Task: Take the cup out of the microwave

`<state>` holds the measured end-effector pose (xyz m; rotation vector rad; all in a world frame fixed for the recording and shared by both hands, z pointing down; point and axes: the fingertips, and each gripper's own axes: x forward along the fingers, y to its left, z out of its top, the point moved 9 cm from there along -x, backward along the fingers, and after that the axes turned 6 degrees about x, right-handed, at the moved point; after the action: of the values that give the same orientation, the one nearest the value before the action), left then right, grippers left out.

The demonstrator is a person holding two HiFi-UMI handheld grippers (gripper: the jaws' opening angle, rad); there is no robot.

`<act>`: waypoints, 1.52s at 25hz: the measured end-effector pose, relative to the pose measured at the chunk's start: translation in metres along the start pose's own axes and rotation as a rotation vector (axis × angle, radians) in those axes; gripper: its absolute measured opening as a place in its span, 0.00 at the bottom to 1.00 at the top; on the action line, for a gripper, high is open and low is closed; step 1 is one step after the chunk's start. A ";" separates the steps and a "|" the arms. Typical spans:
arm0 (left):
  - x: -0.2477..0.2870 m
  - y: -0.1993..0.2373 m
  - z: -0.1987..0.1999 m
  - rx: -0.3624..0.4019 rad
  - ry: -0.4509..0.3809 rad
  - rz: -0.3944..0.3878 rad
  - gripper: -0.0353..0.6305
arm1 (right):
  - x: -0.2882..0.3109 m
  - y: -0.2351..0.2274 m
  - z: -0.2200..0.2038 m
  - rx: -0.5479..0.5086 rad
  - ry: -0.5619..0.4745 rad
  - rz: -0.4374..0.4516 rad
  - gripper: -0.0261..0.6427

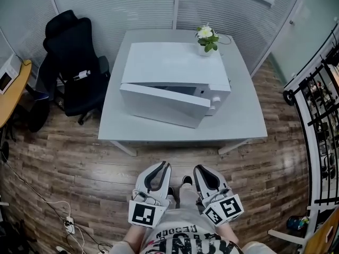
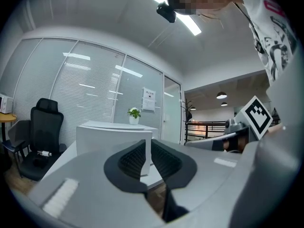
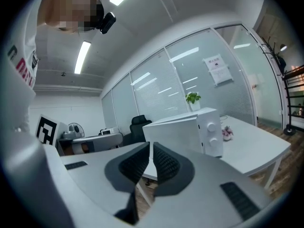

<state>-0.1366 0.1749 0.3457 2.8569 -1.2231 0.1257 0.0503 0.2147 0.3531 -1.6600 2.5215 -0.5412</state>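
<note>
Microwave (image 1: 177,70) interior mostly hidden behind its ajar door (image 1: 161,106); person (image 1: 183,243) cut off by head view's bottom edge.

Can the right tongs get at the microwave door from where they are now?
Probably not yet. The right tongs are shut and empty, held over the floor, short of the table. Nothing stands between them and the ajar door of the microwave, so stepping closer should do.

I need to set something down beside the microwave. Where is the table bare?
Widest patch: the table right of the microwave, forward of the potted plant. A narrower strip runs along the microwave's left side. The front edge is tight under the ajar door.
</note>
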 end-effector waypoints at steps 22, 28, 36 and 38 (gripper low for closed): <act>0.111 -0.002 0.023 0.008 -0.023 0.108 0.09 | 0.058 -0.111 0.050 0.001 0.022 0.082 0.08; 0.130 -0.006 0.026 0.006 -0.033 0.166 0.09 | 0.069 -0.136 0.062 -0.008 0.021 0.134 0.08; 0.144 -0.020 0.025 0.015 -0.051 0.230 0.09 | 0.069 -0.161 0.070 -0.020 0.019 0.194 0.08; 0.145 -0.022 0.025 0.028 -0.058 0.243 0.09 | 0.069 -0.165 0.071 -0.021 0.019 0.200 0.08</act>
<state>-0.0194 0.0841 0.3332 2.7410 -1.5877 0.0659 0.1837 0.0766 0.3501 -1.3921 2.6750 -0.5157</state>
